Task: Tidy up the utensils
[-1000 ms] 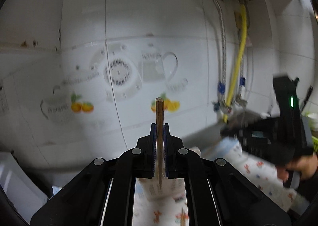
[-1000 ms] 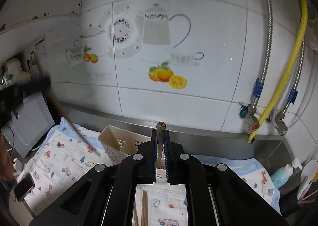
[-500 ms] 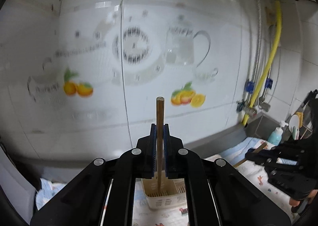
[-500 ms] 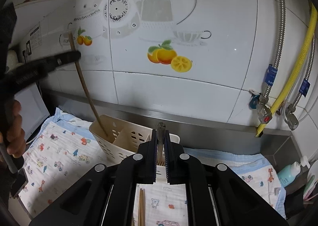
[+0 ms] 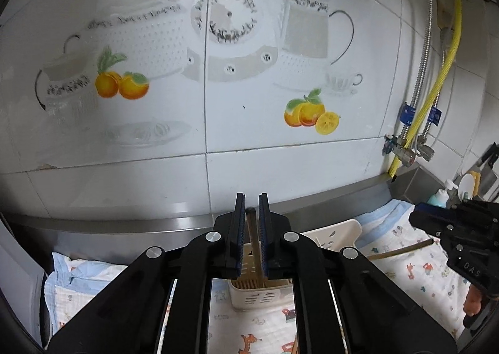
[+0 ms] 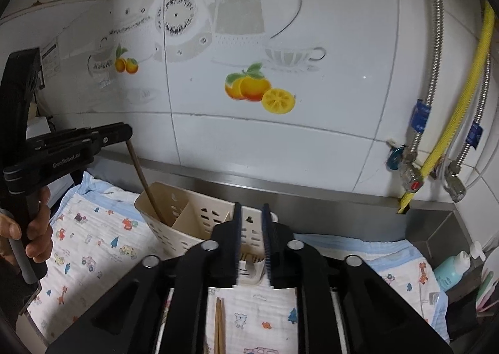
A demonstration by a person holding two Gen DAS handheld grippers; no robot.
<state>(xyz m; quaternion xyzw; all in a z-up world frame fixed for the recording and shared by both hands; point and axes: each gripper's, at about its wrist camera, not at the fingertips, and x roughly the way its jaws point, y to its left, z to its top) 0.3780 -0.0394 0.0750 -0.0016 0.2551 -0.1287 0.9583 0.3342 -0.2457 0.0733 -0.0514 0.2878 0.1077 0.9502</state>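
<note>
A cream plastic utensil holder (image 6: pixel 190 223) with divided compartments stands on the patterned cloth by the tiled wall; it also shows in the left wrist view (image 5: pixel 265 291). My left gripper (image 5: pixel 251 229) is open, and a brown chopstick (image 5: pixel 254 245) stands between its fingers with its lower end in the holder's left compartment (image 6: pixel 148 188). My right gripper (image 6: pixel 251 235) is open and empty just in front of the holder. A chopstick (image 5: pixel 402 251) lies in the air or on the cloth by the right gripper in the left wrist view. Two chopsticks (image 6: pixel 219 326) lie on the cloth below my right gripper.
A white cloth with cartoon prints (image 6: pixel 93 248) covers the counter. A steel ledge (image 6: pixel 312 188) runs along the tiled wall. Yellow and braided hoses with valves (image 6: pixel 414 167) hang at the right. A teal pump bottle (image 6: pixel 452 266) stands at the far right.
My left gripper lowered its chopstick into the holder and opened. My right gripper opened and the chopstick it held is gone from between its fingers.
</note>
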